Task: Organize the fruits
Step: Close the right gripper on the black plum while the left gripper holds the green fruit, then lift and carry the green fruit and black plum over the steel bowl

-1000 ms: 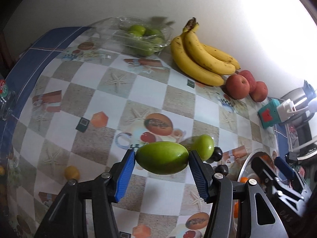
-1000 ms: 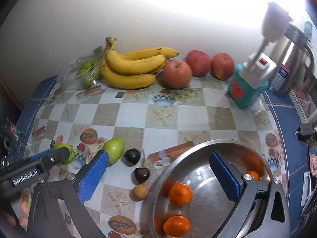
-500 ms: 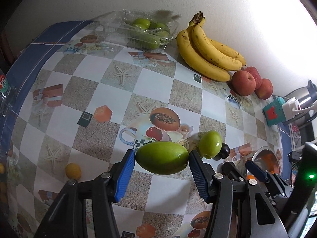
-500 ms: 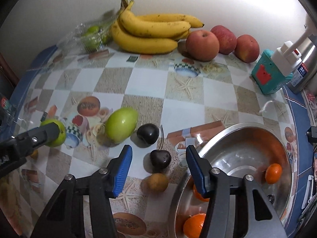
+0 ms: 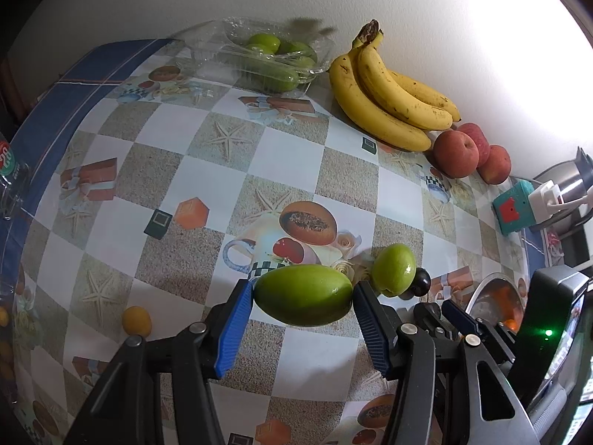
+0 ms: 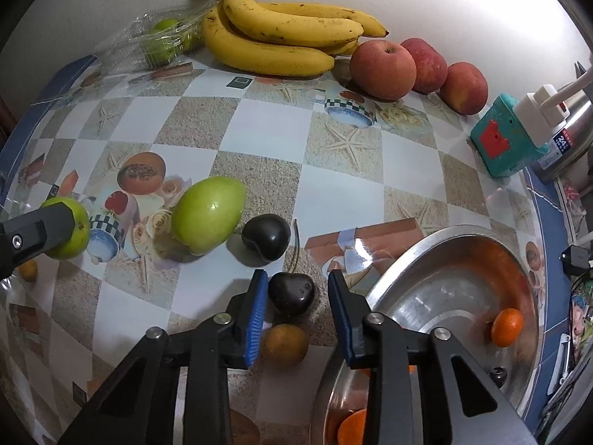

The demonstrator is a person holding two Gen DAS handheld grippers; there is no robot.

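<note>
My left gripper [image 5: 302,296] is shut on an oval green fruit [image 5: 303,294] and holds it above the tablecloth. The same held fruit [image 6: 78,230] shows at the left edge of the right wrist view. My right gripper [image 6: 297,289] is low over the table, its jaws closing around a small dark fruit [image 6: 291,293]. The left pad is against the fruit and a gap remains at the right pad. A second green fruit [image 6: 207,215], another dark fruit [image 6: 266,237] and a small brown fruit [image 6: 284,345] lie close by.
A steel bowl [image 6: 444,296] holding oranges [image 6: 507,327] sits right of the gripper. Bananas [image 6: 274,44], three red apples [image 6: 383,65] and a clear box of green fruits [image 5: 267,55] line the wall. A teal box [image 6: 500,141] and a kettle stand at the far right. A small yellow fruit [image 5: 136,319] lies at the left.
My right gripper came down and left from over the steel bowl to the small dark fruit, and its jaws narrowed around it. The left gripper kept still with the green fruit.
</note>
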